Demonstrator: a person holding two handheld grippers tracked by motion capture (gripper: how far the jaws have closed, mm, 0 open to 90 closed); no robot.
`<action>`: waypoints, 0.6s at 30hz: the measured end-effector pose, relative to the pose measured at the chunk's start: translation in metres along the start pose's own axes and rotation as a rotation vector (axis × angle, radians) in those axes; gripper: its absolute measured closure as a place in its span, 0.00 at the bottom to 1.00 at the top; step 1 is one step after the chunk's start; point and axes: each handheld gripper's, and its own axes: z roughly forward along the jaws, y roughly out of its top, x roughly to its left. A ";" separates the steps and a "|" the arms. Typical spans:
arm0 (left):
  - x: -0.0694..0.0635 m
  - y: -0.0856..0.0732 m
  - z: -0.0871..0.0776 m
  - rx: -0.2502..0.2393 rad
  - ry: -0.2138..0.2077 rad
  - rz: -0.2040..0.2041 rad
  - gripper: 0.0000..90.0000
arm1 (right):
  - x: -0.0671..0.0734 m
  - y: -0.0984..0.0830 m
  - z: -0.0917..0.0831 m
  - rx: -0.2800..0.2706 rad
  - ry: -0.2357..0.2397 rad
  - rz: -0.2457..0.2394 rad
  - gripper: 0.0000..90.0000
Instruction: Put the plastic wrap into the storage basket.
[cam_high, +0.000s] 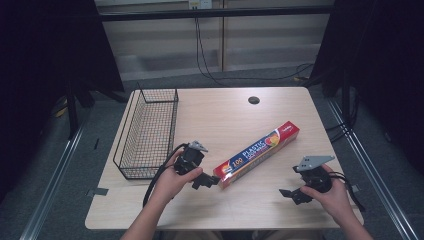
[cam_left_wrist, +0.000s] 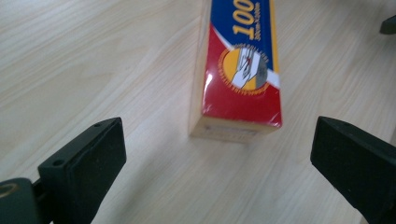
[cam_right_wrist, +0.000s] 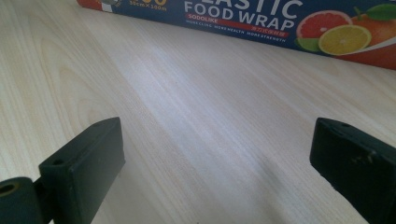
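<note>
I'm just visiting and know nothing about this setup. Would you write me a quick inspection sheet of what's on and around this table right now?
Surface: light wooden table, with a round dark hole near its far edge.
Job's things: plastic food wrap box lying flat and diagonal; black wire basket at the left, nothing seen inside.
Clutter: nothing seen.
Grippers: left gripper open, jaws facing the box's near end without touching; right gripper open, apart from the box, over bare wood.
Cables: a black cable trails from the left gripper; wires hang behind the table.
Surroundings: dark curtains at both sides, grey floor.
</note>
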 end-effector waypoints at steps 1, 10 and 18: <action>-0.001 0.003 0.001 0.001 0.000 0.004 0.04 | 0.000 0.000 0.000 0.003 0.002 0.002 0.03; -0.008 0.035 0.012 -0.003 -0.044 -0.032 0.03 | -0.001 -0.002 -0.003 -0.020 0.006 0.007 0.03; -0.010 0.058 0.027 0.003 -0.054 -0.038 0.04 | -0.001 -0.001 -0.004 -0.027 0.002 0.008 0.03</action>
